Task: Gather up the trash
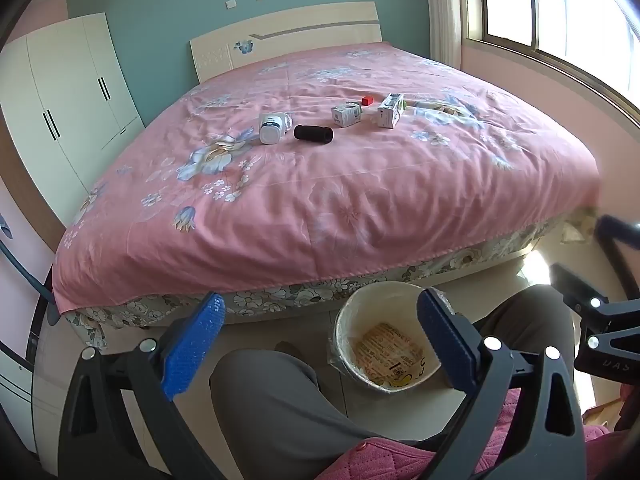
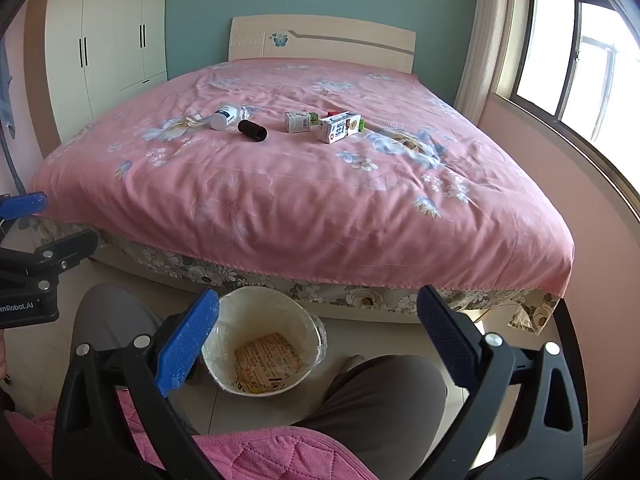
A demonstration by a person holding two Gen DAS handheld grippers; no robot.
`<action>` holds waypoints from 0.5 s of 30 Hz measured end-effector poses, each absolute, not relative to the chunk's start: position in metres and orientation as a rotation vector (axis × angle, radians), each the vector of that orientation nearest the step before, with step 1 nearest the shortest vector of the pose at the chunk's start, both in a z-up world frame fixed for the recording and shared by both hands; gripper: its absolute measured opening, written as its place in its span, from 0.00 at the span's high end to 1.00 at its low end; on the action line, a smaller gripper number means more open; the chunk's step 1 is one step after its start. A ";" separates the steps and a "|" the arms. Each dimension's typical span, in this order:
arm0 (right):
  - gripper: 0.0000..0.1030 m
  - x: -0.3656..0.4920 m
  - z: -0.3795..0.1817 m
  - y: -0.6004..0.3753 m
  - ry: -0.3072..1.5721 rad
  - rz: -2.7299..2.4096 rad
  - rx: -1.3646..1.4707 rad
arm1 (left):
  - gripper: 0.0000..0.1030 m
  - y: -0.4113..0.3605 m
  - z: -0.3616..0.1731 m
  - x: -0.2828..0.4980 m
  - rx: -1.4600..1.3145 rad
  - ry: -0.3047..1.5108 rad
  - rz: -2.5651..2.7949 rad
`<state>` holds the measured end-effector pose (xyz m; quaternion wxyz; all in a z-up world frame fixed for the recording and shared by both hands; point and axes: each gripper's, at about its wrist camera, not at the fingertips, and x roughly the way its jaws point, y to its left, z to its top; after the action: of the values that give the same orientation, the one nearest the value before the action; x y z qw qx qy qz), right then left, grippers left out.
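Big bed (image 1: 320, 200) with a pink floral cover fills both views, cream headboard (image 2: 320, 38) against a teal wall, white wardrobe (image 1: 68, 92) to the left, sunlit window (image 2: 572, 52) on the right. Trash lies in a loose row mid-bed, well apart from both grippers: white bottle (image 1: 271, 128) on its side, black cylinder (image 1: 313, 134) just beside it, small white box (image 1: 346, 114), longer carton (image 1: 390, 111) and a small red cube (image 1: 367, 100). Right wrist view shows the carton's printed side face and a green bit at its far end, cube mostly hidden behind the boxes — left wrist view shows the cube clear and separate. Cream bin (image 1: 384, 344) lined with clear plastic stands on the tile floor at the foot of the bed, between the person's grey-trousered knees (image 2: 384, 396); a printed wrapper (image 2: 268, 364) lies flat in its bottom. Left gripper (image 1: 320, 344) spread wide, blue pads holding nothing, low over the lap and bin. Right gripper (image 2: 316, 344) also spread wide, nothing between the fingers — each one shows at the edge of the other's view. Pink quilted jacket at the bottom of both.
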<state>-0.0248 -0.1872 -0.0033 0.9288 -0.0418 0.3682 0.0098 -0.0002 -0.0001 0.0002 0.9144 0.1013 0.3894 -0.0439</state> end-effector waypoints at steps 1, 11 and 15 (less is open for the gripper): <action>0.06 -0.025 -0.003 -0.187 0.755 0.021 -0.084 | 0.05 0.000 0.000 0.000 0.209 0.803 -0.092; 0.06 -0.025 -0.003 -0.187 0.755 0.020 -0.085 | 0.05 -0.002 -0.002 -0.003 0.216 0.803 -0.102; 0.06 -0.025 -0.003 -0.187 0.755 0.019 -0.085 | 0.05 -0.003 -0.001 -0.002 0.216 0.798 -0.104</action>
<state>-0.0253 -0.1872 -0.0027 0.9286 -0.0415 0.3685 0.0095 -0.0017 -0.0033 -0.0012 0.9144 0.1050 0.3877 -0.0503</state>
